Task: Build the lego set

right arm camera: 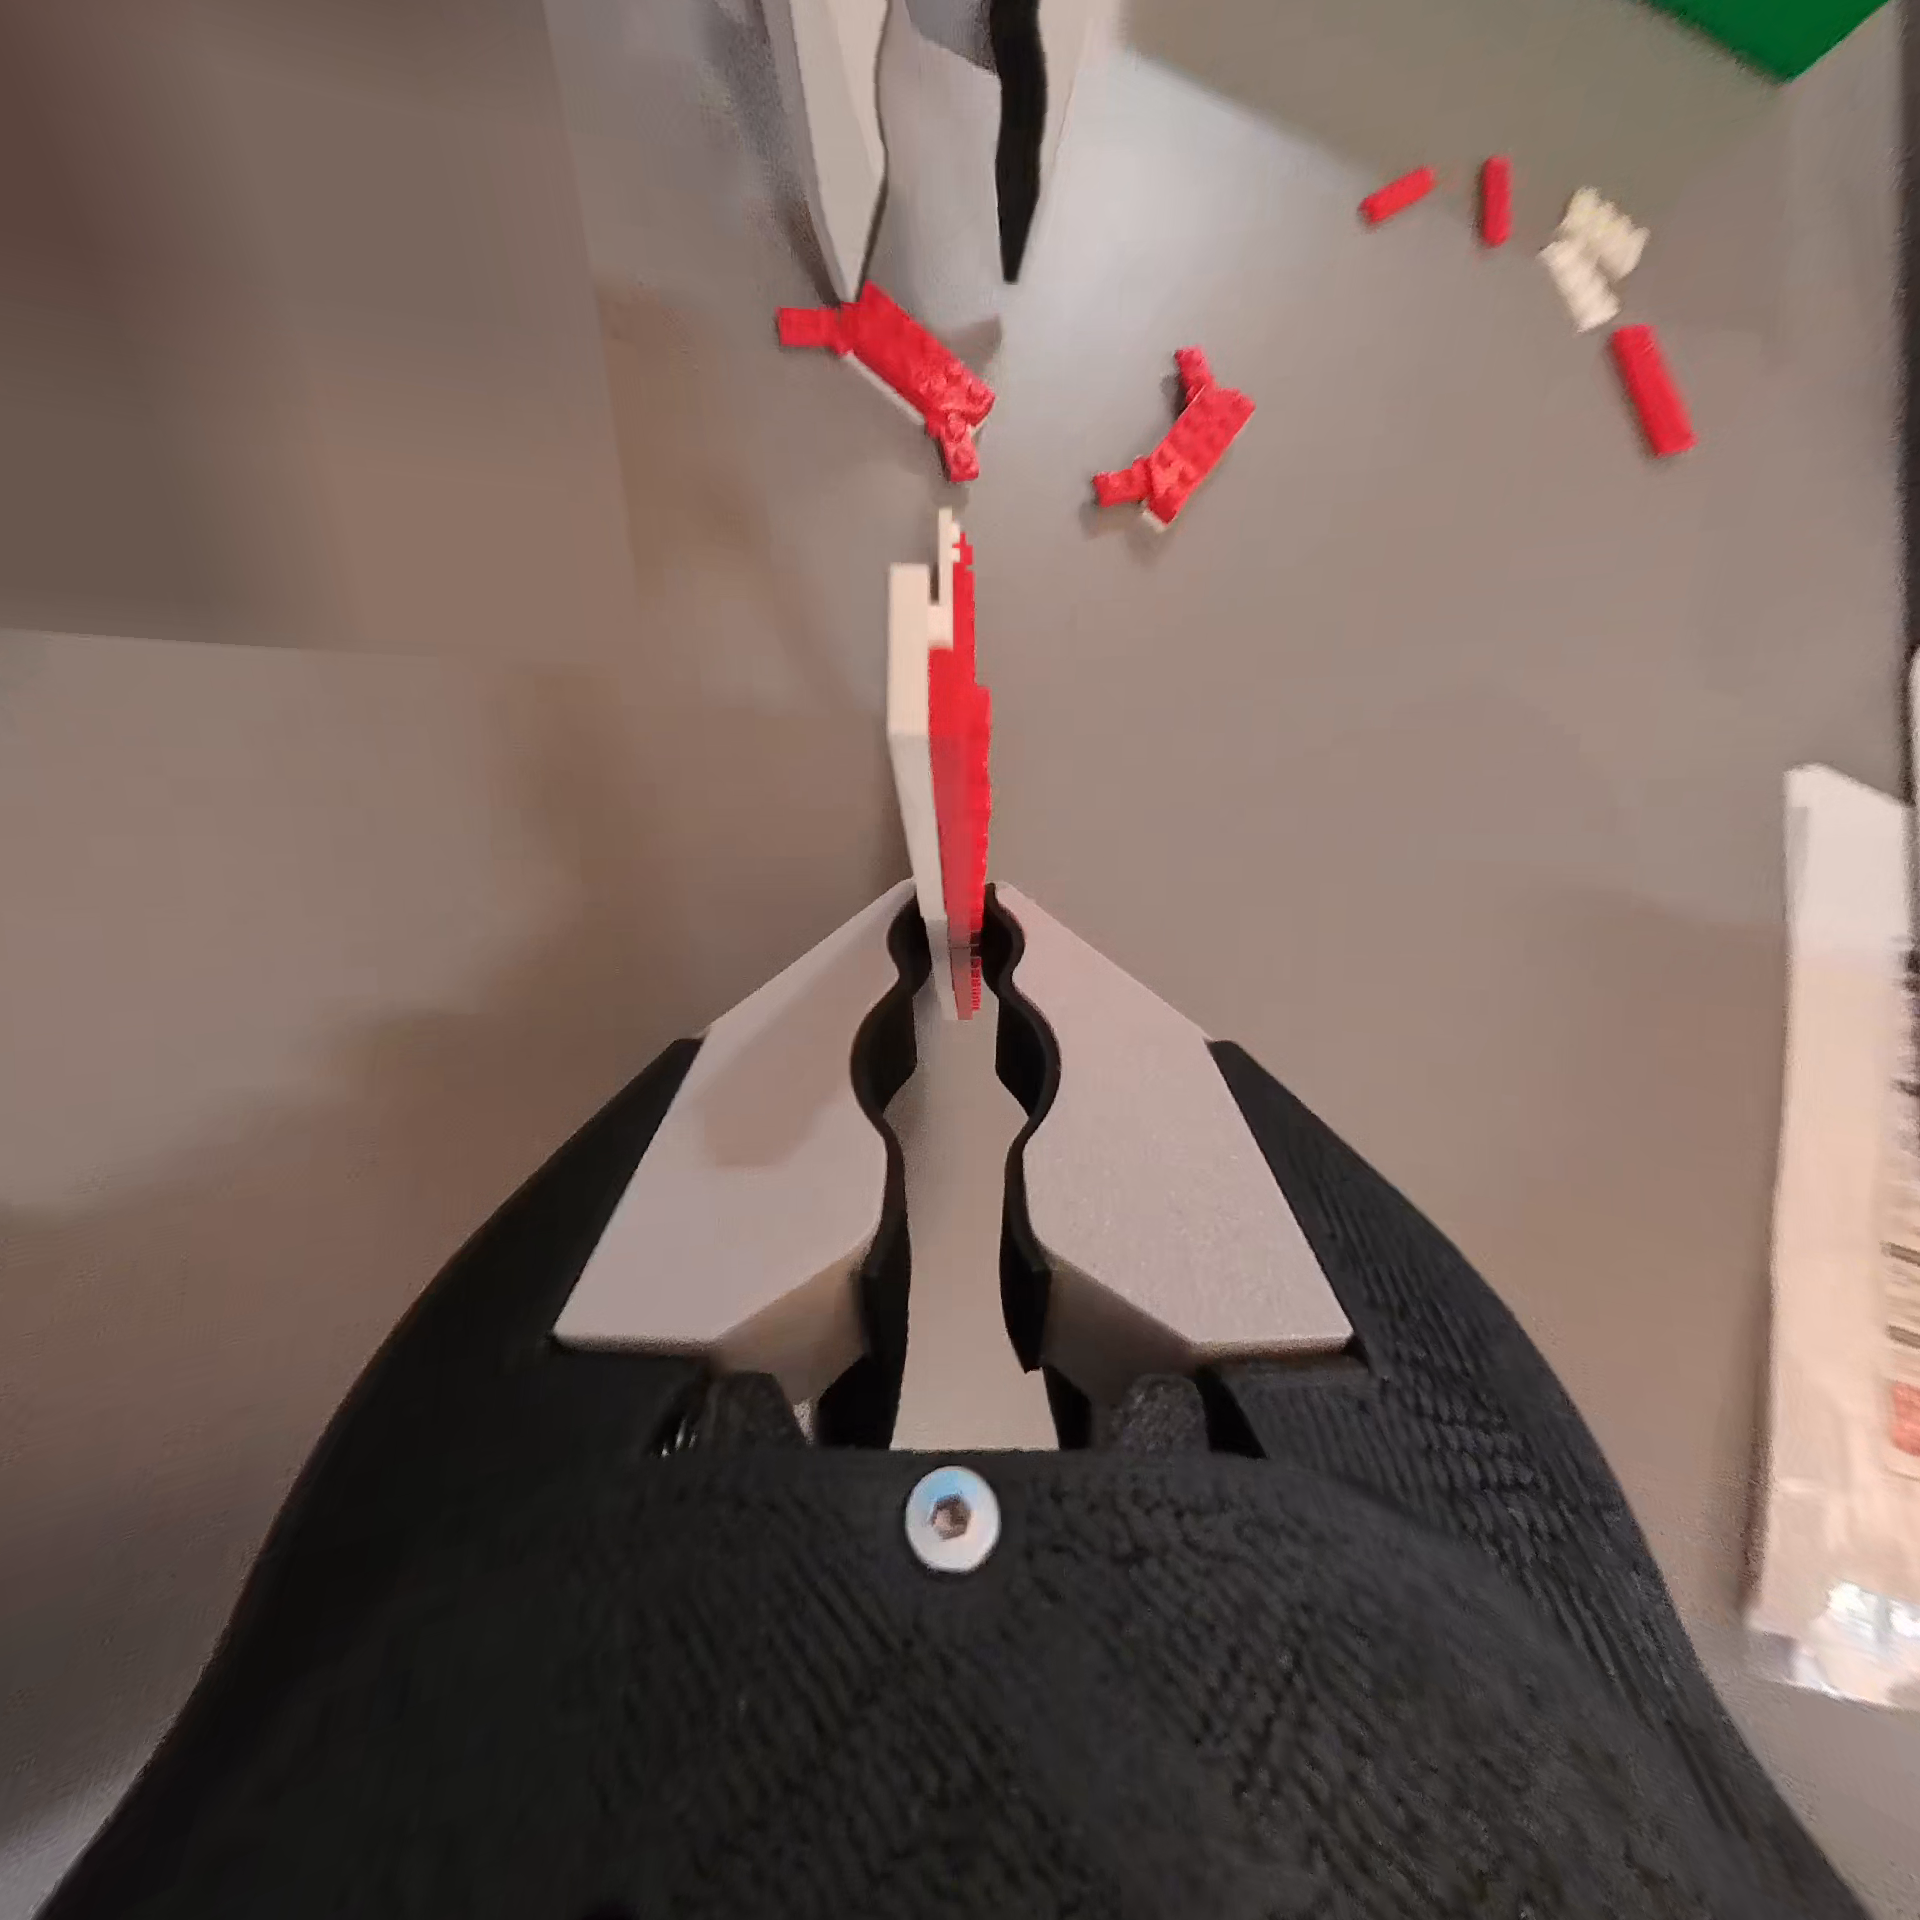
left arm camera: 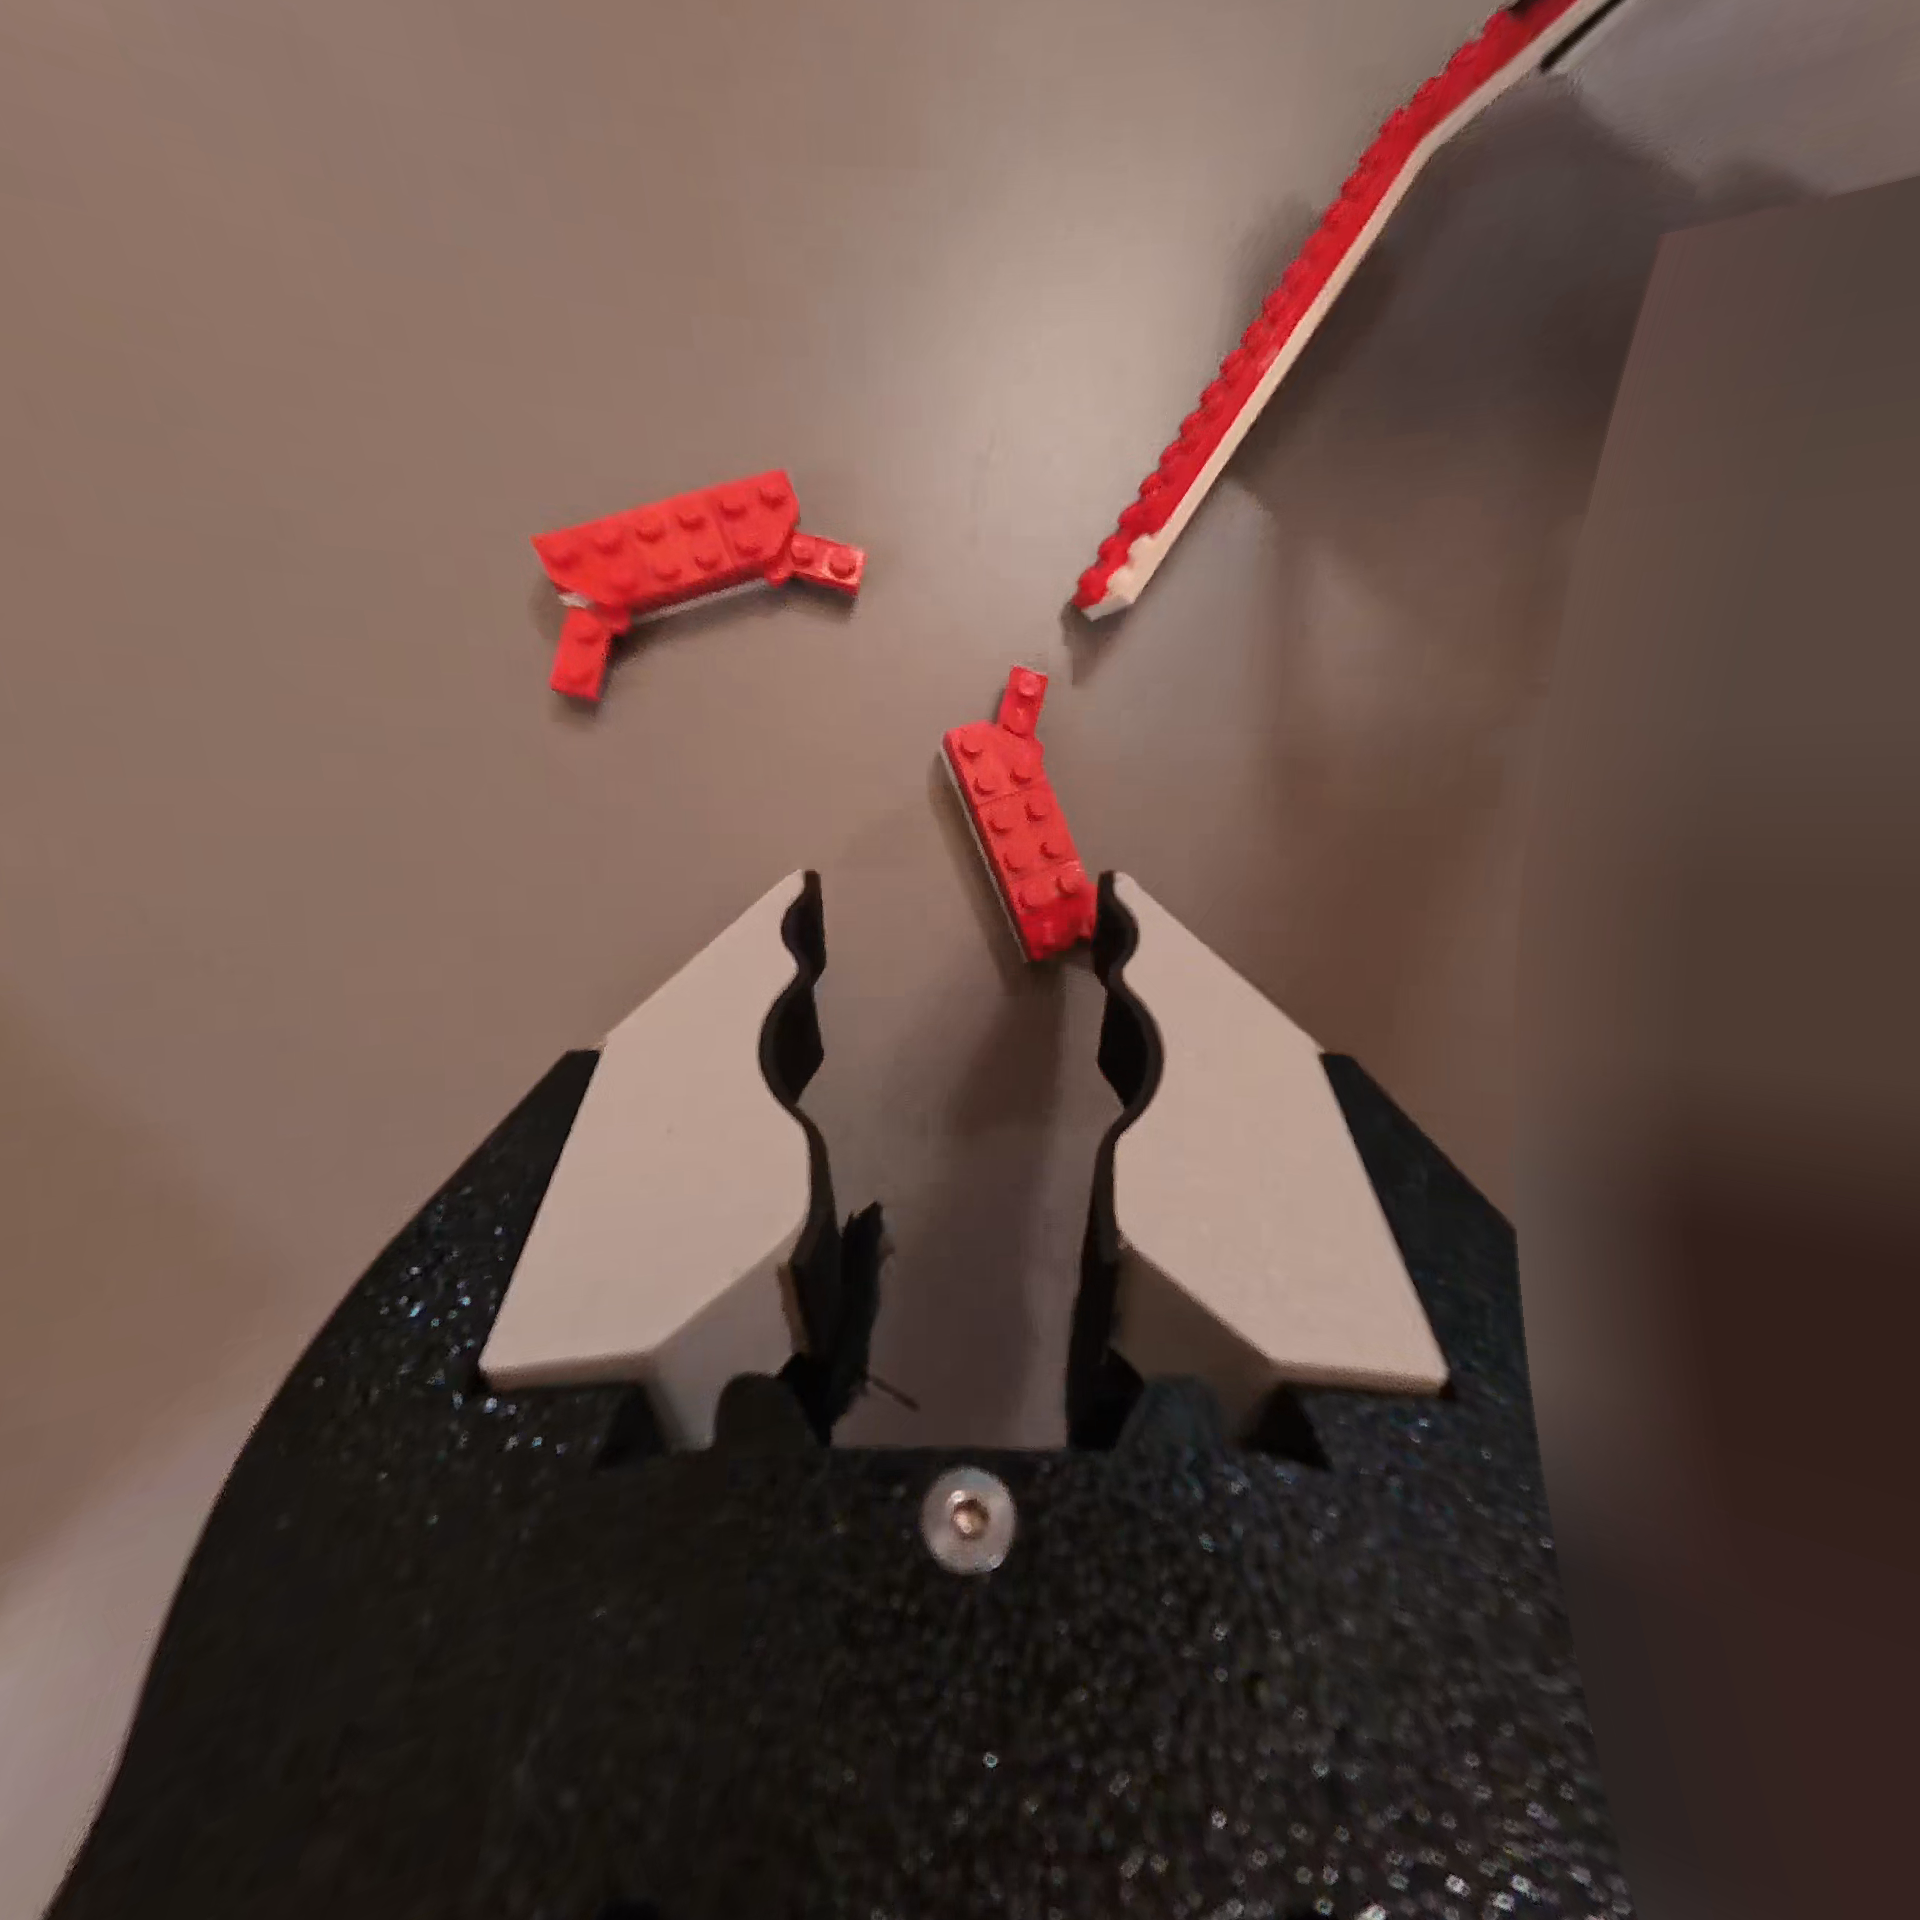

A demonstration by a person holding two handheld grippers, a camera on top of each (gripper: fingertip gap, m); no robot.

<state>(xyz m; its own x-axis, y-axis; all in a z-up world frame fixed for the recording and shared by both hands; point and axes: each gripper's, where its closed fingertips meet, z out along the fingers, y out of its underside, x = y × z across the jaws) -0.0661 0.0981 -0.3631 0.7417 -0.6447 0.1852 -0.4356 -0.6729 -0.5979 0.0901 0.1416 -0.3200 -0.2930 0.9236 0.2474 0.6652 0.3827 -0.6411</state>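
Note:
My left gripper (left arm camera: 961,904) is open and empty above the grey table. A small red-and-white sub-assembly (left arm camera: 1018,831) lies just ahead of its right fingertip, beside it. A second, similar sub-assembly (left arm camera: 675,556) lies farther off to the left. My right gripper (right arm camera: 951,914) is shut on a long, flat red-and-white plate assembly (right arm camera: 951,748), held on edge and pointing forward. That long assembly also shows in the left wrist view (left arm camera: 1278,332) at the upper right. In the right wrist view the left gripper's fingers (right arm camera: 852,145) hang over the near sub-assembly (right arm camera: 904,364); the other sub-assembly (right arm camera: 1179,442) lies to the right.
Loose red bricks (right arm camera: 1652,400) and small white pieces (right arm camera: 1590,249) lie at the far right. A green plate corner (right arm camera: 1787,31) is at the top right. A paper booklet (right arm camera: 1839,1247) lies along the right edge. The grippers' ends are close to 20 centimetres from one another.

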